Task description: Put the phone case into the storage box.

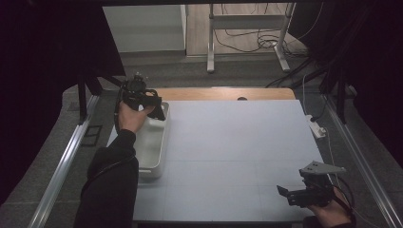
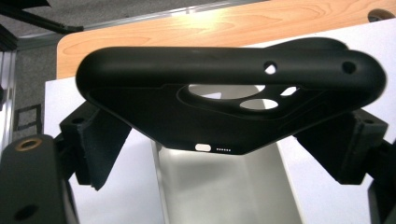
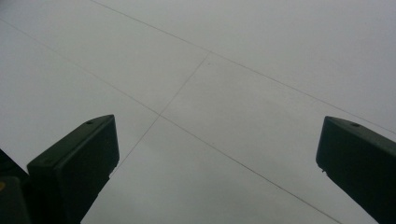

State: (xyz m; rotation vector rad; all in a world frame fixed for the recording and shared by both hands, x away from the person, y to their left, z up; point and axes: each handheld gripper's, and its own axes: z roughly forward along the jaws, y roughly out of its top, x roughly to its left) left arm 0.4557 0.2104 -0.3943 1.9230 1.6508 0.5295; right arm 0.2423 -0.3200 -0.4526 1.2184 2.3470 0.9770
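Holding a black phone case (image 2: 229, 100) crosswise in my left gripper (image 1: 151, 105), I am clamping both jaws on its ends above the far end of the white tray (image 1: 153, 152). Its camera cutout is facing me, long axis left-right. My right gripper (image 1: 291, 194) is resting wide open, holding nothing, over the near right of the table (image 1: 228, 142).

The high view is dim. The counter (image 1: 228, 156) is the brightest part, pale and evenly lit, and all around the counter it goes nearly black. The floor behind the counter gets some light. In the left gripper view, the phone case (image 2: 229, 93) is sharp and a bit shiny on top. The right gripper view looks grey, soft and a little grainy.
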